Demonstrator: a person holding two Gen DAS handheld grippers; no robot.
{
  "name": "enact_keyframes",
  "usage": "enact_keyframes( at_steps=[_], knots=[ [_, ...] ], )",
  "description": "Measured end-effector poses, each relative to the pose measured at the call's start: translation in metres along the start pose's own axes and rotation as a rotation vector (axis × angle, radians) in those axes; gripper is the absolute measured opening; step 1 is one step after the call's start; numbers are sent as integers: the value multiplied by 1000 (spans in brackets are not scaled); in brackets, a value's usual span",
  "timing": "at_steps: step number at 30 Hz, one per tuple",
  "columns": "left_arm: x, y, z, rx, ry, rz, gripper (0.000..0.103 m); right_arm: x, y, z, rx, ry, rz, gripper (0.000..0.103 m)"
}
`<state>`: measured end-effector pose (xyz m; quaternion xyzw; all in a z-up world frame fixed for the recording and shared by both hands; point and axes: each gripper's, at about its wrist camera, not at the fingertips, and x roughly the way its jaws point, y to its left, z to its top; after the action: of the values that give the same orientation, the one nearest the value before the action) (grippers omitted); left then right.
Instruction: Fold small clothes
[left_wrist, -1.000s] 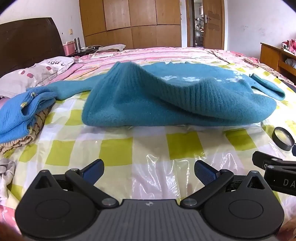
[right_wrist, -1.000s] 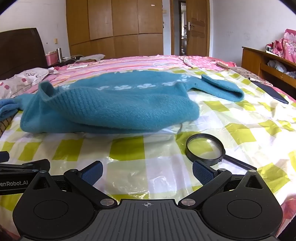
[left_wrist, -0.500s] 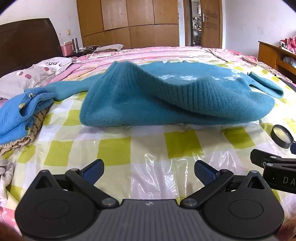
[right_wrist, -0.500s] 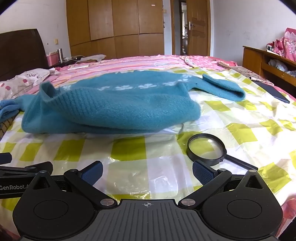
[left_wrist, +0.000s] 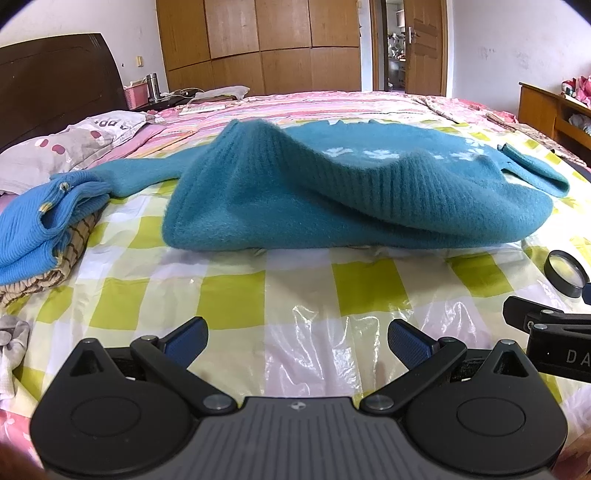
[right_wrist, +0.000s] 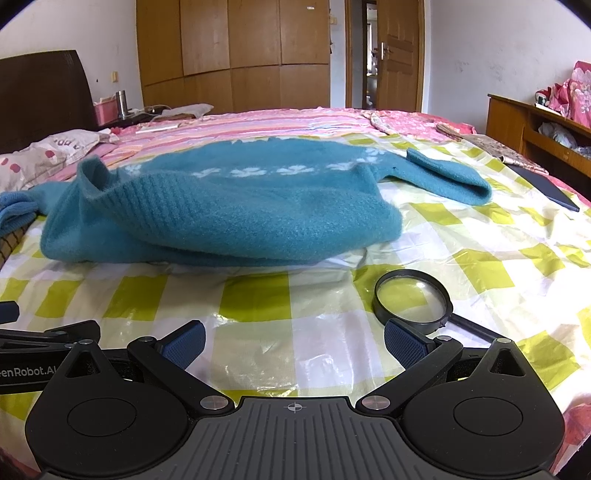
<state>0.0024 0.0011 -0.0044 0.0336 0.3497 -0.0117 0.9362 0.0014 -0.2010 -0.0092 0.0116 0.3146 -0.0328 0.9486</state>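
Left gripper (left_wrist: 297, 338): fingers spread wide, nothing between them, held low over the checked plastic sheet (left_wrist: 236, 291), short of the sweater
Right gripper (right_wrist: 293, 338): fingers likewise wide apart and empty, above the same sheet; its right fingertip sits just in front of the magnifying glass (right_wrist: 412, 295)
Teal sweater (left_wrist: 332, 192): lies on the sheet in the middle of the bed, bunched, its ribbed hem turned up over the body, a band of white flowers across the far part
Sleeves: one runs left toward the folded pile, the other lies out to the right with its cuff open
Left view only: a pile of folded clothes (left_wrist: 37, 236) at the left edge, a bright blue ribbed knit on top of a brown checked piece; a grey-white cloth (left_wrist: 11, 339) at the near left corner; the right gripper's black arm entering from the right
Right view only: the whole lens and handle of the magnifying glass, a dark flat object (right_wrist: 546, 190) on the bed's right side, a wooden shelf unit (right_wrist: 528, 122) with pink bedding on it; the left gripper's arm showing at the left edge
Both views: dark headboard, wooden wardrobe, open door, pink striped bedding beyond the sheet
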Motion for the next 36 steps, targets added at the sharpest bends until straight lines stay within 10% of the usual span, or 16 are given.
enact_keyframes(
  at_steps=[36],
  knots=[
    [0, 23, 20, -36, -62, 9, 103, 1, 9, 26, -35, -28, 64, 103]
  ],
)
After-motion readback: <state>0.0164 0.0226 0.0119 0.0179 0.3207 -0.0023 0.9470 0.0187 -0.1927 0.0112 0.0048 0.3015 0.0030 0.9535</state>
